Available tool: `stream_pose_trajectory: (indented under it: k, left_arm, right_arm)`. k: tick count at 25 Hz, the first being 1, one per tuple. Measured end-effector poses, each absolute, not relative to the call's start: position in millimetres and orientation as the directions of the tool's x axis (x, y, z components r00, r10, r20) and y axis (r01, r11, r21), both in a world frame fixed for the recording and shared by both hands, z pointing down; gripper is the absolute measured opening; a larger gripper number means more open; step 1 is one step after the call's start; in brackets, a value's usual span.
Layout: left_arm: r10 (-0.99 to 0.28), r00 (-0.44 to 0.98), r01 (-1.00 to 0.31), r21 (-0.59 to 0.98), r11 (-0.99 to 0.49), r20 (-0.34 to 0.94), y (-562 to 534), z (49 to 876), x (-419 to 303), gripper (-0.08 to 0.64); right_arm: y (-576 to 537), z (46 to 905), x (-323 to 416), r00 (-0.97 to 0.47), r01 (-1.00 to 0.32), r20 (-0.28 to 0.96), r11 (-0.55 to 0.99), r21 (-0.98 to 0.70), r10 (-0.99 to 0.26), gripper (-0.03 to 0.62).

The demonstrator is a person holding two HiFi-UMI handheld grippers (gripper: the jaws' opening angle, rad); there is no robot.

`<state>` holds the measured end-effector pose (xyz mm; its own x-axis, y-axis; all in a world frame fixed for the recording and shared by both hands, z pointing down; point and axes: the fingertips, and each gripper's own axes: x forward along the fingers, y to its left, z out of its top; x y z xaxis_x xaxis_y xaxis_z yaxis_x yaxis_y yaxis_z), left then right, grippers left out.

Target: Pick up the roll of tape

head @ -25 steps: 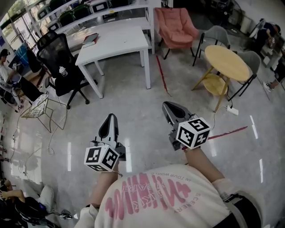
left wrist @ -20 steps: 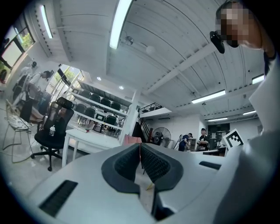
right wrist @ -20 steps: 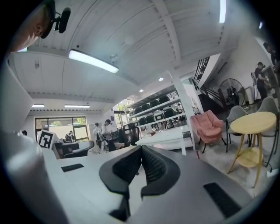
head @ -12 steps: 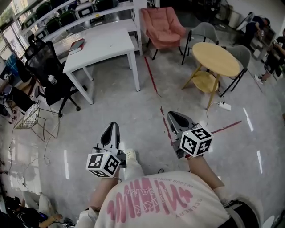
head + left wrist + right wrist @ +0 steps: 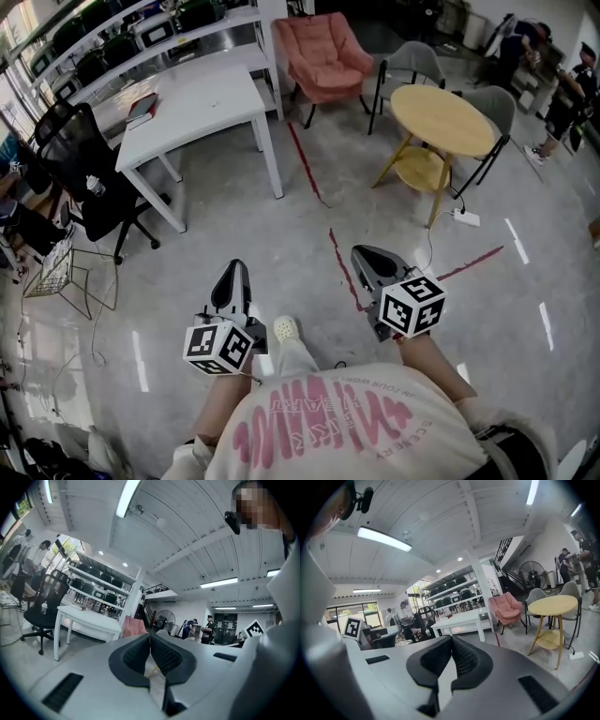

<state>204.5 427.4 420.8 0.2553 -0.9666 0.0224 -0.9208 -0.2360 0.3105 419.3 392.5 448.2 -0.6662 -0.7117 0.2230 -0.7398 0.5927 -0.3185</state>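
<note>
Low at centre frame, the left gripper [image 5: 233, 270] and right gripper [image 5: 362, 253] hang over grey floor [image 5: 281, 225], jaws pressed together and empty, likely idle: no roll of tape shows anywhere

Pretty big open office here: shiny grey floor [image 5: 234, 234] with red tape lines [image 5: 307, 167], white table [image 5: 197, 108] and black office chair [image 5: 80, 155] on the left, pink armchair [image 5: 323, 47] at the back, round wooden table [image 5: 441, 112] on the right, strip lights [image 5: 126, 498] overhead.
</note>
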Motion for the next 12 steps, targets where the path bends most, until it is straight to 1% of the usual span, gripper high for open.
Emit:
stream_pose_trajectory:
  k: [7,12]
  left_arm:
    - [-0.973,0.228,-0.928,0.311,-0.204,0.040,384,434,168,0.025]
    - [-0.971,0.235,-0.927,0.309,-0.214,0.032,326,424,134,0.025]
  right_arm:
    - [346,465,398,-0.654,-0.750,0.239,0.571,-0.335,-0.718,0.012]
    - [288,453,368,-0.644,-0.755,0.228,0.560,-0.342,-0.730,0.012]
